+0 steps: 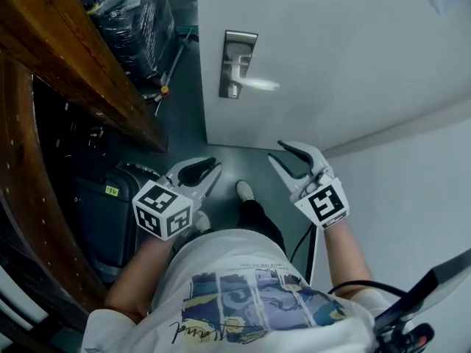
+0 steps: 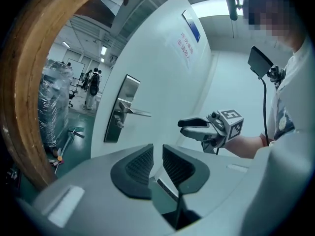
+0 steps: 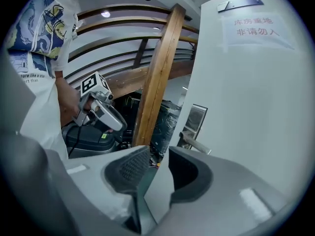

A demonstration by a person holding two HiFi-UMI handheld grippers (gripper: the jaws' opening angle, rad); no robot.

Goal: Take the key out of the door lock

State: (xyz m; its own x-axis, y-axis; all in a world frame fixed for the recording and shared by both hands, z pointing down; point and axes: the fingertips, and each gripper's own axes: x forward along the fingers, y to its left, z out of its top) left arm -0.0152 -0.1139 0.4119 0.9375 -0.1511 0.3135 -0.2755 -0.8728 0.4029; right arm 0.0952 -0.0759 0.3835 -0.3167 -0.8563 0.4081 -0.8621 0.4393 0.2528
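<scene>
Standing off from the door [image 1: 353, 50], both tools well short of it.

Left gripper [image 1: 208, 172]: jaws a narrow gap apart, nothing between them. Right gripper [image 1: 280, 155]: jaws wider apart, also empty. The two are held side by side, apart, tips toward the door.

Lock plate [image 1: 237, 63] lies ahead of both tools, more on the left gripper's line, well apart from either. Handle [image 1: 257, 84] juts from the plate toward the right gripper's side. The key should sit in the plate under the handle. A small fitting shows there, too small in any view to call it the key.

Progress, as judged: nothing done yet. No tool is near the lock. Still to do: reach the plate, close on the key's head, turn it if it binds, draw it straight out.

Views:
- Head view alone shows both tools together and the gap to the door, plus a dark case [image 1: 110, 212] on the floor left of the left gripper.
- Left gripper view gives the plainest look at the plate's face. It also shows a wrapped stack [image 2: 51, 107] and people [image 2: 93, 85] far off, past the door's edge.
- Right gripper view alone shows a sign [image 3: 256, 26] high above its jaws and a wooden post [image 3: 160, 73] left of the door. The plate's lower part hides behind its own right jaw.
</scene>
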